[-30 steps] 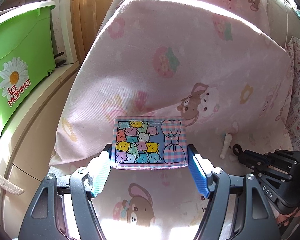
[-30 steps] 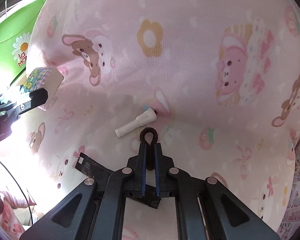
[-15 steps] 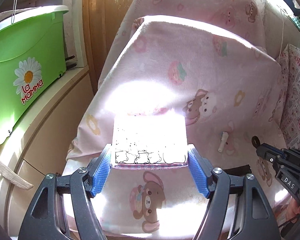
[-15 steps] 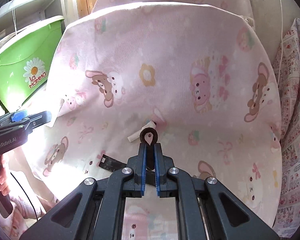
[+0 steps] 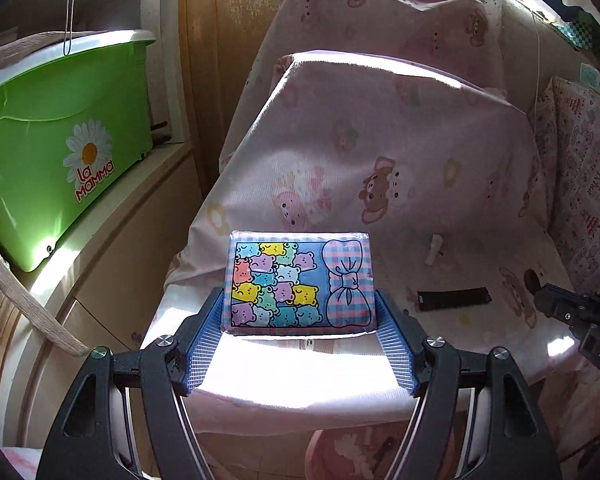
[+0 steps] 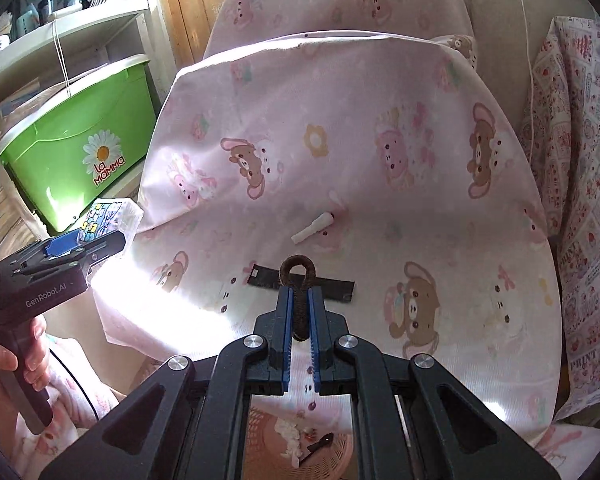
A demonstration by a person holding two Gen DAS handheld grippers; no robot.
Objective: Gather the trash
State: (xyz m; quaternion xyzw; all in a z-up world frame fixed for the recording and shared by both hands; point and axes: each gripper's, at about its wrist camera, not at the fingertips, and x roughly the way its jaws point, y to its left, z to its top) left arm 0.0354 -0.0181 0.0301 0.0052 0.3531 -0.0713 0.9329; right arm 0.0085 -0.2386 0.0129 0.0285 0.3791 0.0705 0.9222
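My left gripper (image 5: 300, 312) is shut on a tissue pack (image 5: 300, 280) printed with coloured bears and a checked bow, held above the front edge of the pink cushion (image 5: 380, 160). The pack also shows in the right wrist view (image 6: 108, 220). My right gripper (image 6: 299, 300) is shut on a dark brown hair tie (image 6: 298, 276), lifted over the cushion. A black strip (image 6: 332, 282) and a small white tube (image 6: 312, 228) lie on the cushion. A pink basket (image 6: 300, 440) with scraps in it stands below the cushion's front edge.
A green "La Mamma" tub (image 5: 60, 140) sits on a shelf to the left. A second pink cushion (image 6: 340, 0) leans behind the first. A patterned quilt (image 6: 580, 200) lies to the right. A wooden door (image 5: 228, 40) stands behind.
Both grippers have pulled back and up from the cushion, each keeping its hold. The black strip and the pink basket have come into view.
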